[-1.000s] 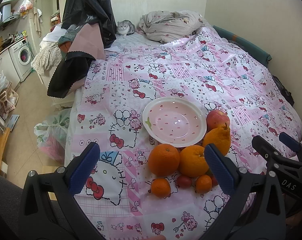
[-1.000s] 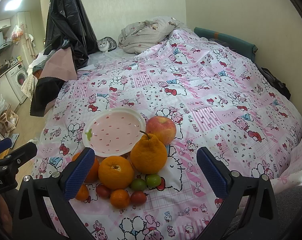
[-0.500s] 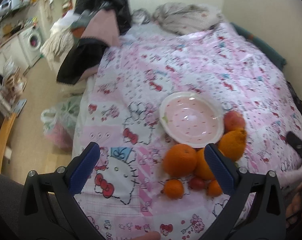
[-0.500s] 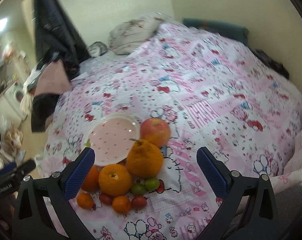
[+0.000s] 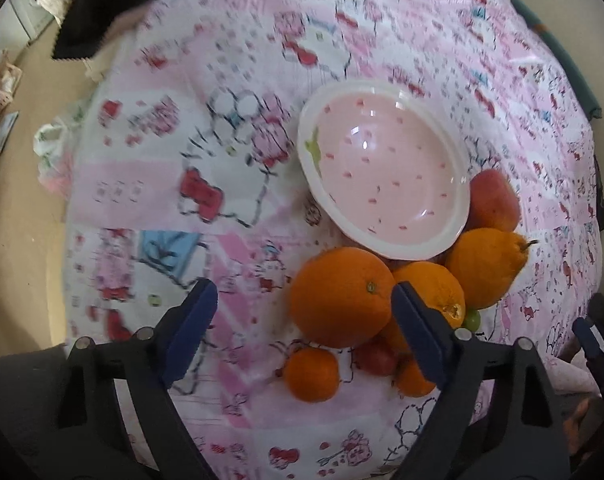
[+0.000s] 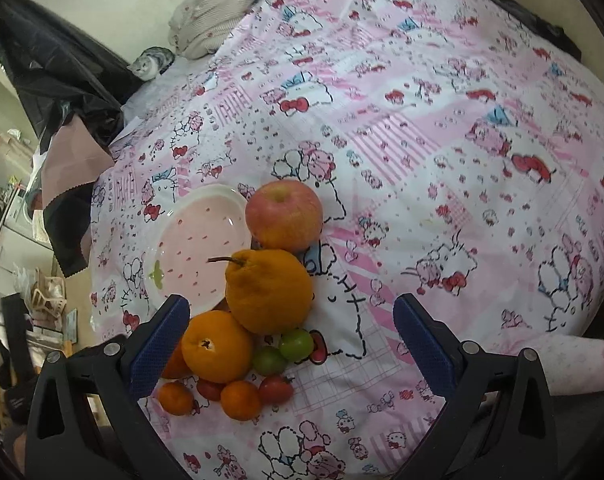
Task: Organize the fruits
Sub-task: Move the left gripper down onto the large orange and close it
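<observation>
Lay firm, round and smooth, the large orange [image 5: 341, 296] on the pink cartoon-print bedspread [image 5: 230, 128] just beside the pink strawberry-dotted bowl [image 5: 385, 168], likely best pinched across its middle, left claw [image 5: 302, 330] narrowing but empty, right claw [image 6: 290, 340] spread empty.

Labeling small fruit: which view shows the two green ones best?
Right wrist: both green fruits lie in plain view below the knobbly orange. Left wrist shows only a sliver of one, behind a finger of the left tool.
</observation>
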Action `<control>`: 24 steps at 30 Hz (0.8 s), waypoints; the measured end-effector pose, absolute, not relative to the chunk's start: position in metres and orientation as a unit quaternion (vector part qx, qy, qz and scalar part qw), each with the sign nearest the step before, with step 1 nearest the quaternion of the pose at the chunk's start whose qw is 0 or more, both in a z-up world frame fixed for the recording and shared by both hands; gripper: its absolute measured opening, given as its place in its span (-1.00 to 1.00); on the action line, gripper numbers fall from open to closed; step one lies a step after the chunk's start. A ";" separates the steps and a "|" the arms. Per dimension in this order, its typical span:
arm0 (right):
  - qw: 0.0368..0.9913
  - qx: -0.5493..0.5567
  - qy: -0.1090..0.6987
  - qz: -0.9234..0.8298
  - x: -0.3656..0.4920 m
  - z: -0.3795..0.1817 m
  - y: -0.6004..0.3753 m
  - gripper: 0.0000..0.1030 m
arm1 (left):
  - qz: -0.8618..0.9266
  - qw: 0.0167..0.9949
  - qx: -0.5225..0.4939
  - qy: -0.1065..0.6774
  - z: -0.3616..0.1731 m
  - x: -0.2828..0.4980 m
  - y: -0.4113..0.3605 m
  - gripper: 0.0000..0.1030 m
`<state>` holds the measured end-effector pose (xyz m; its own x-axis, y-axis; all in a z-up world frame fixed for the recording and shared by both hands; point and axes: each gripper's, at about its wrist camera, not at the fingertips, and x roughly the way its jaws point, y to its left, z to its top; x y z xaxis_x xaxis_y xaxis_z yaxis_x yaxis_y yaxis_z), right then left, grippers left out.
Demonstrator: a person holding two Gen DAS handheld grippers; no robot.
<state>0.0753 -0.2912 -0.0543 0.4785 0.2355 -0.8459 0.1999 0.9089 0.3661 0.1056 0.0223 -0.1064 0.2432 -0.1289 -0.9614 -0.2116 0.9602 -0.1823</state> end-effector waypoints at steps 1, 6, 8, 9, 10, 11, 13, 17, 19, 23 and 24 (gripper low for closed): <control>0.830 0.217 0.513 0.011 0.076 -0.056 -0.292 1.00 | 0.025 0.770 -0.140 0.622 -0.112 0.109 0.020 0.66; 0.816 0.237 0.528 0.013 0.078 -0.065 -0.297 1.00 | 0.010 0.769 -0.157 0.620 -0.124 0.116 0.016 0.64; 0.812 0.243 0.531 0.014 0.079 -0.067 -0.298 1.00 | 0.012 0.765 -0.161 0.623 -0.124 0.116 0.016 0.64; 0.811 0.245 0.531 0.015 0.079 -0.067 -0.298 1.00 | 0.013 0.764 -0.160 0.625 -0.124 0.116 0.017 0.64; 0.811 0.245 0.531 0.016 0.079 -0.067 -0.297 1.00 | 0.012 0.763 -0.157 0.627 -0.123 0.116 0.016 0.64; 0.811 0.244 0.532 0.017 0.079 -0.067 -0.296 1.00 | 0.008 0.762 -0.155 0.629 -0.123 0.116 0.016 0.63; 0.812 0.240 0.532 0.019 0.079 -0.067 -0.293 1.00 | -0.003 0.756 -0.146 0.638 -0.126 0.114 0.011 0.62; 0.809 0.240 0.536 0.022 0.079 -0.069 -0.290 1.00 | -0.014 0.749 -0.130 0.650 -0.136 0.114 0.001 0.62; 0.810 0.236 0.537 0.022 0.079 -0.070 -0.288 1.00 | -0.014 0.742 -0.133 0.656 -0.143 0.116 0.002 0.56; 0.812 0.231 0.535 0.023 0.080 -0.070 -0.286 1.00 | -0.028 0.727 -0.180 0.662 -0.156 0.118 0.011 0.37; 0.814 0.229 0.534 0.022 0.080 -0.070 -0.286 1.00 | -0.033 0.729 -0.183 0.659 -0.155 0.118 0.011 0.32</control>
